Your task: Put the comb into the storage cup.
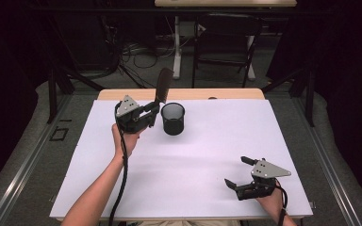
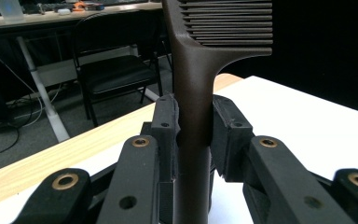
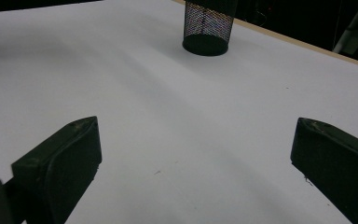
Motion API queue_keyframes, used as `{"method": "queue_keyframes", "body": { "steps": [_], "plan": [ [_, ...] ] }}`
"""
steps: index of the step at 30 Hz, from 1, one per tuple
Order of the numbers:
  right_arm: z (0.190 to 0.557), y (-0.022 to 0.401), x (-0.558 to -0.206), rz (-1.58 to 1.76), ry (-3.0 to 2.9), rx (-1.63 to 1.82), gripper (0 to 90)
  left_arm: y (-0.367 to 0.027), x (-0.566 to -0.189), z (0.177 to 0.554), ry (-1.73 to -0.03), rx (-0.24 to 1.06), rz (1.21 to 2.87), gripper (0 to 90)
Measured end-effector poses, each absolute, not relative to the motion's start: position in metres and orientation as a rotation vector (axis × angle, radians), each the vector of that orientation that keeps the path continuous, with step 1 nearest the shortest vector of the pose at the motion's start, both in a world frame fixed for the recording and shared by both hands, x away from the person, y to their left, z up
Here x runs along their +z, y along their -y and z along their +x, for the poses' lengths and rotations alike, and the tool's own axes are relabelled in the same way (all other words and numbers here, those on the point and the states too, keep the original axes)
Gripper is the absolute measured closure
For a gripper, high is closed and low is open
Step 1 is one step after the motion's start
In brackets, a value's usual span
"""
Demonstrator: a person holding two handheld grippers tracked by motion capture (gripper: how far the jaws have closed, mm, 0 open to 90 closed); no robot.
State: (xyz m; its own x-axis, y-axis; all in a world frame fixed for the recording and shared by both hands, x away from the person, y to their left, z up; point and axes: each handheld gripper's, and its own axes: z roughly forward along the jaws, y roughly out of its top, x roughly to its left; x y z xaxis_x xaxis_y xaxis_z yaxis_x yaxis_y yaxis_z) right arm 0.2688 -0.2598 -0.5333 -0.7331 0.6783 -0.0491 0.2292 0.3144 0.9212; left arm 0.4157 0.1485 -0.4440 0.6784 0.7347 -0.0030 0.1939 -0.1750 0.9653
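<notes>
The left tongs (image 1: 154, 112) clamp the comb (image 1: 163, 84) upright by its handle, just left of the mesh cup (image 1: 173, 118); the right tongs (image 1: 238, 172) rest apart, near right.

A dark brown comb (image 2: 193, 93) stood upright, clamped by its handle, just beside a black mesh cup (image 1: 173, 118) on the desk (image 1: 207, 155).

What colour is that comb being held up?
The comb is dark brown, clearest in the left gripper view.
</notes>
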Motion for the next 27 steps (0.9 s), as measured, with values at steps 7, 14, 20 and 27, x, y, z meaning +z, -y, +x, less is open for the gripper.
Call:
{"method": "queue_keyframes", "body": {
  "steps": [7, 14, 20, 27],
  "plan": [
    [0.269, 0.260, -0.534, 0.809, -2.150, 1.405, 1.3, -0.149, -0.442, 0.420, -0.763, 0.576, 1.706, 72.7],
    [0.270, 0.260, -0.534, 0.807, -2.153, 1.400, 1.3, -0.147, -0.439, 0.425, -0.767, 0.581, 1.695, 72.8],
    [0.269, 0.260, -0.534, 0.808, -2.151, 1.404, 1.4, -0.146, -0.436, 0.429, -0.773, 0.584, 1.683, 72.7],
    [0.270, 0.260, -0.534, 0.802, -2.151, 1.401, 1.4, -0.141, -0.435, 0.433, -0.768, 0.591, 1.677, 72.7]
  ]
}}
